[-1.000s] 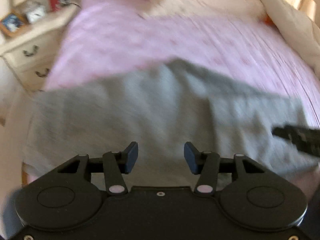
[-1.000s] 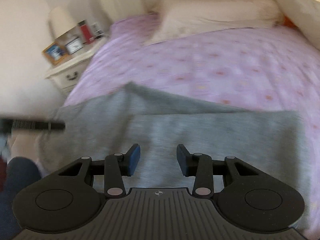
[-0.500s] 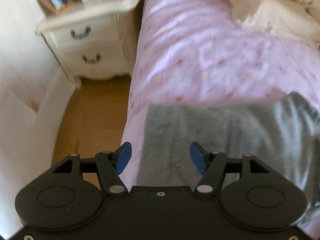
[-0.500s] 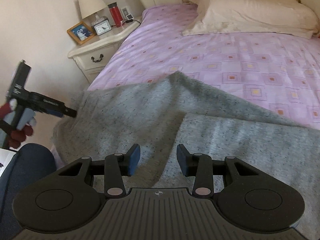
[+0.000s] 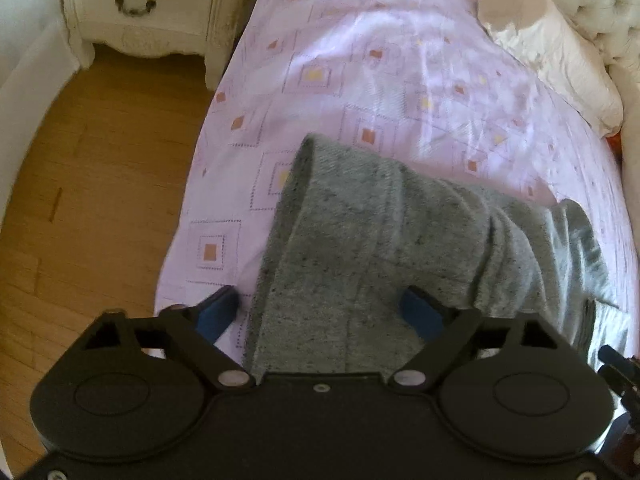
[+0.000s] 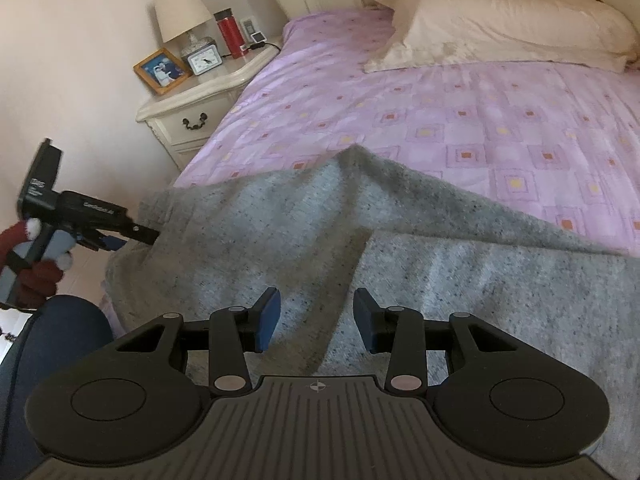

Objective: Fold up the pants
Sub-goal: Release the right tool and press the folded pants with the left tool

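Grey speckled pants point(image 6: 400, 248) lie spread on the near part of a bed with a lilac patterned cover point(image 6: 460, 120). One layer is folded over with a raised peak at the middle. In the left wrist view the pants' left end point(image 5: 352, 240) lies between the wide-open jaws of my left gripper point(image 5: 324, 312), with the cloth edge over the bed's side. The left gripper also shows in the right wrist view point(image 6: 132, 236) at that end of the pants. My right gripper point(image 6: 316, 320) is open and empty just above the cloth near the fold line.
A cream nightstand point(image 6: 192, 116) with a lamp, clock, photo frame and red bottle stands left of the bed. A cream pillow point(image 6: 500, 28) lies at the tufted headboard. Wooden floor point(image 5: 80, 184) runs along the bed's left side. My knee point(image 6: 48, 344) is at the near left.
My left gripper has swung left and down to the pants' left end, and the cloth now sits between its open jaws. The right gripper has stayed nearly in place.
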